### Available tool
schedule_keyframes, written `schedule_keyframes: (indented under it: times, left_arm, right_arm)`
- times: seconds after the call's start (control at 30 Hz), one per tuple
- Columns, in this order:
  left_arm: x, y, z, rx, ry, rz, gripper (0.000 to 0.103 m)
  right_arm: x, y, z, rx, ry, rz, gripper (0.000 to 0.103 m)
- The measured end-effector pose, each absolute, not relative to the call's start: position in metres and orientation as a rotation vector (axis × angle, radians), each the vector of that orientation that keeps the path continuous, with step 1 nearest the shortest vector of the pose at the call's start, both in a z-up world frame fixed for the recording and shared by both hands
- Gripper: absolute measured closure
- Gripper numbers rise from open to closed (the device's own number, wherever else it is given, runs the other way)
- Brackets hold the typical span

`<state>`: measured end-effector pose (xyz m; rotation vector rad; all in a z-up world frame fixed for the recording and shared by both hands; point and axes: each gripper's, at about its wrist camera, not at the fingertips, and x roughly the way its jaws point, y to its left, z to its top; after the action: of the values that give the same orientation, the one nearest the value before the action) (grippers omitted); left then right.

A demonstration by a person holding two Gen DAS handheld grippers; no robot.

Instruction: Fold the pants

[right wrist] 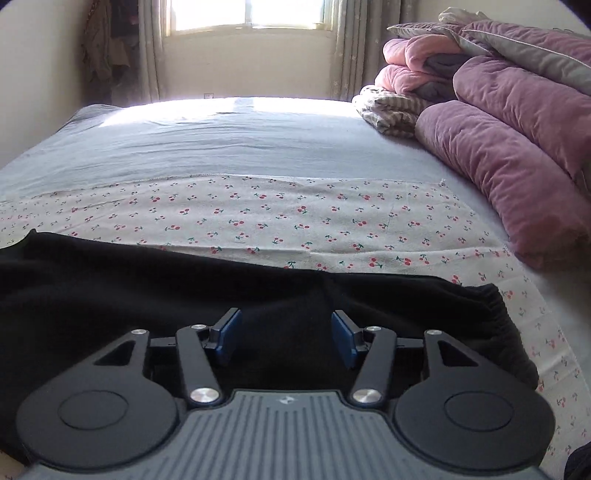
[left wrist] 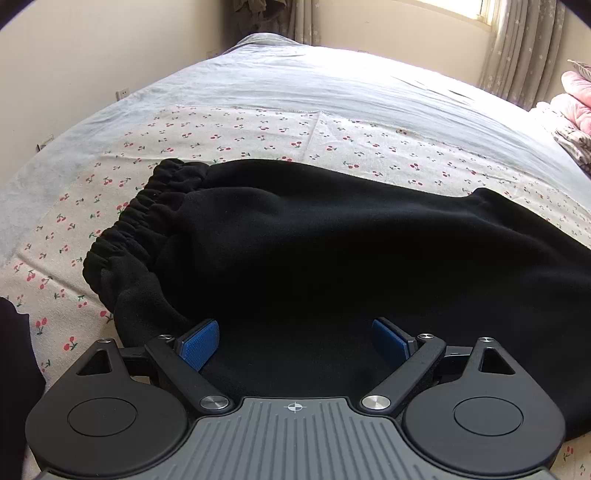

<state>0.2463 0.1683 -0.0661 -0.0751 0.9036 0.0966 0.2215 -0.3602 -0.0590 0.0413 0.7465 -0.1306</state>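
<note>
Black pants lie flat across a cherry-print sheet on the bed. Their gathered elastic waistband is at the left in the left wrist view. In the right wrist view the pants stretch to a gathered cuff end at the right. My left gripper is open, its blue pads just above the near edge of the fabric. My right gripper is open too, over the near part of the pants, holding nothing.
A grey sheet covers the far half of the bed. Folded purple and pink quilts and a striped cloth are stacked at the right. Curtains and a bright window stand behind the bed.
</note>
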Motion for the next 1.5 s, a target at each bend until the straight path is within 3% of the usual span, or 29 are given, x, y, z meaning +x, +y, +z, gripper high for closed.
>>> schedule_keyframes:
  times: [0.07,0.1,0.13,0.17,0.2,0.23,0.3,0.37,0.6,0.73,0.87,0.93,1.1,1.27,1.33,1.4,1.5]
  left_arm:
    - [0.248,0.175,-0.072,-0.061,0.904,0.111,0.012]
    - [0.247,0.179,-0.074,-0.05,0.902,0.126,0.012]
    - [0.246,0.183,-0.074,-0.051,0.904,0.125,0.012]
    - [0.244,0.187,-0.071,-0.07,0.903,0.11,0.012]
    - [0.241,0.19,-0.067,-0.091,0.899,0.102,0.012]
    - [0.239,0.192,-0.063,-0.102,0.895,0.099,0.012]
    - [0.234,0.197,-0.052,-0.132,0.873,0.097,0.012]
    - [0.231,0.202,-0.047,-0.163,0.859,0.101,0.011]
    - [0.238,0.215,-0.063,-0.23,0.906,0.119,0.012]
    - [0.236,0.216,-0.047,-0.231,0.827,0.109,0.011]
    - [0.247,0.239,-0.057,-0.372,0.841,0.088,0.011]
    - [0.249,0.239,-0.059,-0.389,0.856,0.084,0.012]
    - [0.245,0.234,-0.014,-0.387,0.672,-0.052,0.012]
    - [0.312,0.192,-0.055,-0.403,0.857,-0.208,0.016]
    - [0.337,0.164,-0.082,-0.261,0.935,-0.132,0.018]
    - [0.341,0.136,-0.089,-0.087,0.915,-0.067,0.016]
    - [0.343,0.118,-0.078,-0.057,0.953,-0.036,0.016]
  right_arm:
    - [0.207,-0.36,-0.087,0.004,0.896,-0.137,0.062]
    - [0.197,-0.37,-0.095,0.016,0.871,-0.165,0.052]
    - [0.19,-0.382,-0.096,0.066,0.846,-0.18,0.052]
    - [0.175,-0.409,-0.094,0.197,0.836,-0.217,0.054]
    - [0.164,-0.431,-0.09,0.316,0.814,-0.258,0.067]
    - [0.15,-0.452,-0.085,0.453,0.781,-0.292,0.071]
    - [0.125,-0.471,-0.072,0.582,0.747,-0.425,0.056]
    - [0.108,-0.47,-0.065,0.541,0.68,-0.502,0.048]
    - [0.129,-0.49,-0.092,0.662,0.658,-0.467,0.051]
    - [0.145,-0.49,-0.105,0.645,0.6,-0.488,0.049]
    - [0.159,-0.482,-0.108,0.553,0.577,-0.472,0.034]
    - [0.163,-0.482,-0.109,0.54,0.568,-0.48,0.034]
    - [0.164,-0.487,-0.106,0.614,0.547,-0.507,0.034]
    - [0.164,-0.489,-0.108,0.643,0.535,-0.507,0.035]
    - [0.165,-0.485,-0.109,0.602,0.543,-0.504,0.035]
    - [0.167,-0.484,-0.109,0.581,0.555,-0.506,0.036]
    - [0.165,-0.488,-0.109,0.608,0.549,-0.5,0.036]
